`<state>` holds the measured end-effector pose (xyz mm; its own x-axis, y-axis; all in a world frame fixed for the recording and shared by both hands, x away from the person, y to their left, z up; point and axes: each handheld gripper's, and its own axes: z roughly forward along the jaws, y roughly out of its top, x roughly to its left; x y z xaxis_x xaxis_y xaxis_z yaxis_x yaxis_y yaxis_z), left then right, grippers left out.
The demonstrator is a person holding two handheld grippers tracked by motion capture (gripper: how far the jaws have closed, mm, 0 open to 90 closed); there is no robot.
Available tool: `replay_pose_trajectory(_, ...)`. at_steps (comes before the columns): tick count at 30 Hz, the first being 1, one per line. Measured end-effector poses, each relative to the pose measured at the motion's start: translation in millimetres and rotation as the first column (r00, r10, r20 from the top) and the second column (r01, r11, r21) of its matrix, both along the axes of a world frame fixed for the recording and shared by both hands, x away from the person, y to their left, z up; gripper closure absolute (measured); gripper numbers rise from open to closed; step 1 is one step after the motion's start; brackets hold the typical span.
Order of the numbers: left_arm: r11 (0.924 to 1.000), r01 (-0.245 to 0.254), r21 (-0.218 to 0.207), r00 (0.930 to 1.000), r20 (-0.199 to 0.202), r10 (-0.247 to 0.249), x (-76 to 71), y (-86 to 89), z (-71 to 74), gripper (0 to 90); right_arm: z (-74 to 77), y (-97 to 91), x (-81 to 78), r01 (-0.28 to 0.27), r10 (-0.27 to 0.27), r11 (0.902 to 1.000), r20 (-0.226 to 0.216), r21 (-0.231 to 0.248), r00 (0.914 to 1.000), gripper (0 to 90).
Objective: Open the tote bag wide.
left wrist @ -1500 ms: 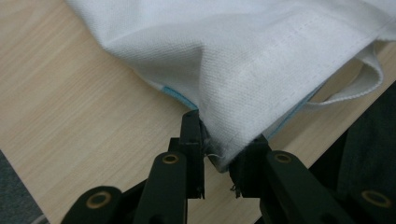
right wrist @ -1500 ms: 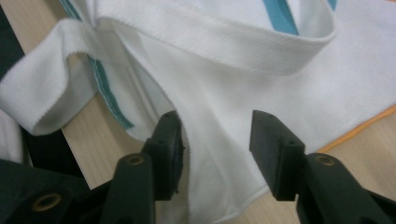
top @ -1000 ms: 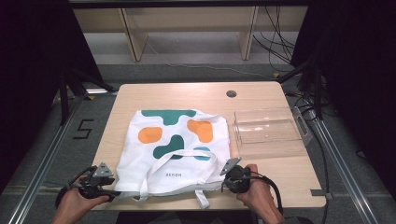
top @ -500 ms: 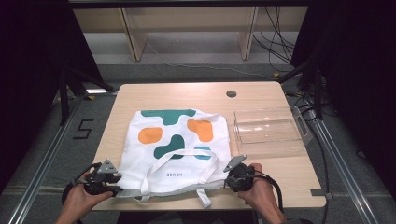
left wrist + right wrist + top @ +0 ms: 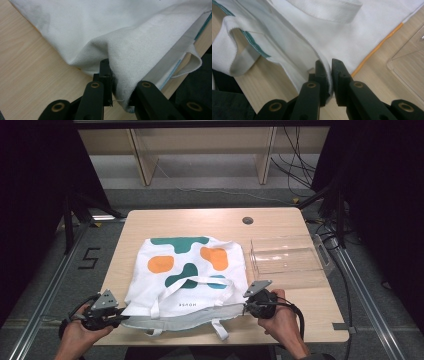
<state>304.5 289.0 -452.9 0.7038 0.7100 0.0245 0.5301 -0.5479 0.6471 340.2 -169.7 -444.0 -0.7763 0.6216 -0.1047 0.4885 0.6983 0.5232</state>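
The white cotton tote bag with green and orange blobs printed on it [image 5: 186,275] lies flat on the light wooden table [image 5: 150,222], its mouth and 2 white webbing handles [image 5: 200,282] turned toward my side, its bottom pointing away. Just beside its right edge sits a clear plastic tray [image 5: 287,257], apart from the cloth.

My left gripper [image 5: 119,316] has its jaws pinching the near left corner of the bag's top hem; in the left gripper view [image 5: 117,86] the woven cloth bunches up between them and folds over the inner jaw. My right gripper [image 5: 246,306] has its jaws pressed on the near right corner of the hem, and in the right gripper view [image 5: 327,75] a thin edge of fabric stands between them. From the way the upper layer lifts off the lower one along the mouth, I judge I hold only the top layer at each corner, though I cannot be sure.

This bag will handle as light, soft and limp: no stiffness of its own, so it will sag wherever I do not support it, and the loose handles will drag. The weave looks coarse enough to grip well. The stitched hem corners are the firmest places to hold, and 2 spaced grips keep the edge taut.
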Motion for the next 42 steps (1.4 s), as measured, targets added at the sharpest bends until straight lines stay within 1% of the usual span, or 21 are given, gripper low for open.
replay_pose_trajectory(4, 0.9995, -0.002, -0.032, 1.0, -0.007, 0.002, 2.8, 3.3, 8.1, 81.1, 11.7, -3.4, 5.2, -0.008, 0.007, 0.9989, 0.019, 0.047, 0.9998, 85.4)
replay_pose_trajectory(5, 0.9987, 0.003, -0.051, 0.9999, -0.015, -0.003, 3.9, 3.7, 9.3, 80.8, 17.1, -4.8, 7.1, -0.015, 0.015, 0.9987, -0.003, 0.048, 0.9999, 85.7)
replay_pose_trajectory(6, 0.9989, 0.007, -0.047, 0.9999, -0.009, -0.008, 5.1, 4.8, 11.4, 80.7, 18.6, -5.5, 10.5, -0.028, 0.027, 0.9987, 0.038, 0.044, 0.9989, 85.9)
replay_pose_trajectory(8, 0.9983, 0.009, -0.057, 0.9999, -0.007, -0.009, 6.3, 4.5, 15.6, 81.1, 27.1, -4.4, 13.9, -0.031, 0.029, 0.9989, 0.039, 0.034, 0.9988, 86.2)
replay_pose_trajectory(11, 0.9992, 0.034, -0.02, 0.9991, 0.027, -0.034, 10.3, 7.7, 31.6, 82.1, 43.8, -1.1, 22.5, -0.092, 0.091, 0.9956, 0.07, 0.019, 0.9934, 86.5)
replay_pose_trajectory(13, 0.9982, 0.058, 0.014, 0.9965, 0.06, -0.058, 14.3, 11.0, 47.7, 82.9, 60.0, 0.0, 26.3, -0.093, 0.091, 0.9953, 0.079, 0.027, 0.9928, 86.7)
replay_pose_trajectory(15, 0.9979, 0.065, 0.009, 0.9915, 0.112, -0.065, 17.7, 14.2, 66.5, 82.9, 77.7, 1.6, 30.0, -0.094, 0.091, 0.995, 0.098, 0.034, 0.991, 86.7)
replay_pose_trajectory(18, 0.9975, 0.068, 0.02, 0.9861, 0.15, -0.071, 24.8, 19.6, 96.2, 83.0, 104.3, 4.1, 33.8, -0.101, 0.094, 0.9935, 0.114, 0.052, 0.9889, 86.7)
replay_pose_trajectory(20, 0.9985, 0.054, -0.011, 0.9851, 0.164, -0.051, 27.6, 19.5, 112.2, 83.2, 122.9, 6.3, 38.5, -0.128, 0.118, 0.9904, 0.148, 0.053, 0.9818, 86.7)
replay_pose_trajectory(22, 0.9978, 0.063, 0.023, 0.982, 0.177, -0.066, 29.2, 22.2, 134.1, 83.6, 141.6, 7.2, 43.2, -0.127, 0.118, 0.9907, 0.156, 0.049, 0.9808, 86.8)
replay_pose_trajectory(23, 0.9983, 0.058, 0.007, 0.9813, 0.184, -0.058, 30.1, 21.5, 142.3, 83.7, 150.1, 7.8, 45.7, -0.122, 0.112, 0.9912, 0.17, 0.051, 0.979, 86.9)
replay_pose_trajectory(25, 0.9978, 0.059, 0.029, 0.976, 0.208, -0.064, 32.5, 23.4, 158.5, 83.6, 167.3, 7.8, 52.7, -0.137, 0.126, 0.9889, 0.168, 0.057, 0.9778, 86.9)
replay_pose_trajectory(27, 0.9977, 0.06, 0.031, 0.9762, 0.207, -0.065, 35.8, 25.1, 173.0, 84.6, 188.6, 10.5, 62.7, -0.138, 0.125, 0.9882, 0.176, 0.065, 0.9764, 87.0)
replay_pose_trajectory(31, 0.9966, 0.034, 0.075, 0.9715, 0.232, -0.051, 39.6, 29.1, 200.7, 85.1, 208.7, 14.2, 71.9, -0.157, 0.142, 0.9855, 0.186, 0.065, 0.9723, 87.1)
replay_pose_trajectory(33, 0.9978, 0.022, 0.062, 0.9663, 0.255, -0.037, 40.7, 32.1, 212.1, 85.5, 219.8, 18.0, 75.5, -0.17, 0.151, 0.9824, 0.202, 0.078, 0.9677, 87.2)
replay_pose_trajectory(35, 0.9963, 0.029, 0.081, 0.9645, 0.259, -0.049, 40.5, 35.6, 224.2, 85.6, 231.4, 20.9, 76.2, -0.16, 0.148, 0.986, 0.2, 0.047, 0.9686, 87.3)
replay_pose_trajectory(37, 0.9988, 0.032, 0.038, 0.9634, 0.265, -0.041, 39.8, 35.9, 230.5, 85.7, 240.2, 23.9, 76.3, -0.164, 0.153, 0.9856, 0.201, 0.041, 0.9675, 87.4)
replay_pose_trajectory(39, 0.9975, 0.049, 0.051, 0.9629, 0.263, -0.06, 41.0, 37.6, 233.3, 85.7, 247.6, 25.2, 75.8, -0.146, 0.138, 0.9888, 0.184, 0.031, 0.9733, 87.4)
replay_pose_trajectory(40, 0.999, 0.034, 0.029, 0.9657, 0.256, -0.04, 41.6, 36.5, 231.1, 85.7, 248.4, 25.4, 78.1, -0.175, 0.168, 0.9844, 0.202, 0.017, 0.9649, 87.4)
replay_pose_trajectory(41, 0.998, 0.047, 0.043, 0.9654, 0.254, -0.057, 44.2, 38.5, 230.5, 85.7, 248.8, 26.3, 77.7, -0.168, 0.161, 0.9856, 0.182, 0.021, 0.9699, 87.4)
replay_pose_trajectory(42, 0.9994, 0.033, 0.006, 0.9696, 0.242, -0.033, 46.2, 38.4, 226.5, 85.6, 248.0, 26.6, 79.7, -0.168, 0.163, 0.9857, 0.19, 0.01, 0.9681, 87.4)
